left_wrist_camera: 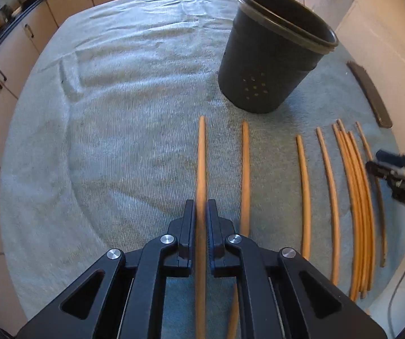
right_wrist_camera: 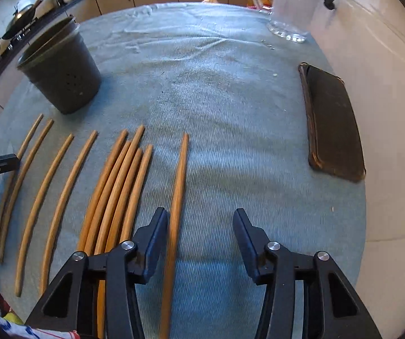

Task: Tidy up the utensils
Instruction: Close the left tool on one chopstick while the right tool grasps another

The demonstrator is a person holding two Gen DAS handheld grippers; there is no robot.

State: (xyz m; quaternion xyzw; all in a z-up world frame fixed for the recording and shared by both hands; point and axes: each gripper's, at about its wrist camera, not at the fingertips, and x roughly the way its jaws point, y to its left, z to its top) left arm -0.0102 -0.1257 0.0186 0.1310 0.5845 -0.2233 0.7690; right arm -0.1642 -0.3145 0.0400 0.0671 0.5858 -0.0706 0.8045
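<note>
Pinching one chopstick [left_wrist_camera: 201, 169], left hand-held gripper [left_wrist_camera: 201, 212] readies it for the holder [left_wrist_camera: 273, 62]; right hand-held gripper [right_wrist_camera: 201, 226], spread, straddles another chopstick [right_wrist_camera: 178, 186].

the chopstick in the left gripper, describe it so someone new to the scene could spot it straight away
Start at the black perforated cup on the grey-blue cloth. In front of it lies a row of wooden chopsticks. The chopstick you want is the end one, farthest from the phone, and the only one clamped in the shut jaws of the left gripper.
</note>
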